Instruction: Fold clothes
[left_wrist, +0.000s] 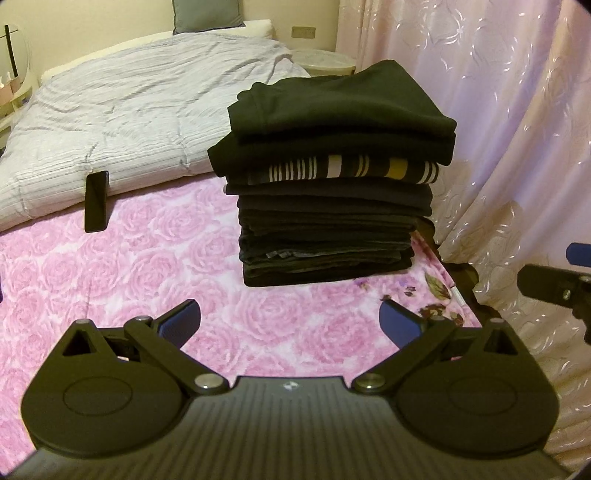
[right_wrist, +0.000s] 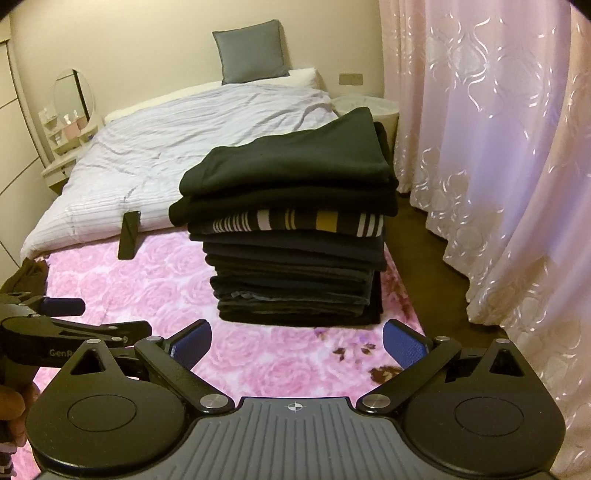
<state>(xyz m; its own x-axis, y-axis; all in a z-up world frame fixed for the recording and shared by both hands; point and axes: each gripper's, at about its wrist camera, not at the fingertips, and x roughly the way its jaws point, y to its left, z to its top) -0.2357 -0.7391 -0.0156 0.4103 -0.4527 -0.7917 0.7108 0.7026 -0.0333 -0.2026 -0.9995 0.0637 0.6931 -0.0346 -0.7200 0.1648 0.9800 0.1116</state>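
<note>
Both tongs (left_wrist: 290, 321) (right_wrist: 297, 347) agape, apparently level.

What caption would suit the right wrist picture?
Open right claw faces a tall stack of folded dark clothes on a pink rose blanket.

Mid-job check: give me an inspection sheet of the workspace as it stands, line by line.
Surface: pink rose-print blanket on the bed, lying flat.
Job's things: tall stack of folded clothes, dark, one striped shirt midway; the stack looks upright. A brownish garment lies at the left edge of the blanket, barely in view.
Clutter: black phone leaning against the grey quilt.
Grippers: left gripper open, empty; right gripper open, empty; both short of the stack.
Cables: nothing seen.
Surroundings: pink curtain on the right, grey pillow at the headboard, round mirror on a side shelf.
</note>
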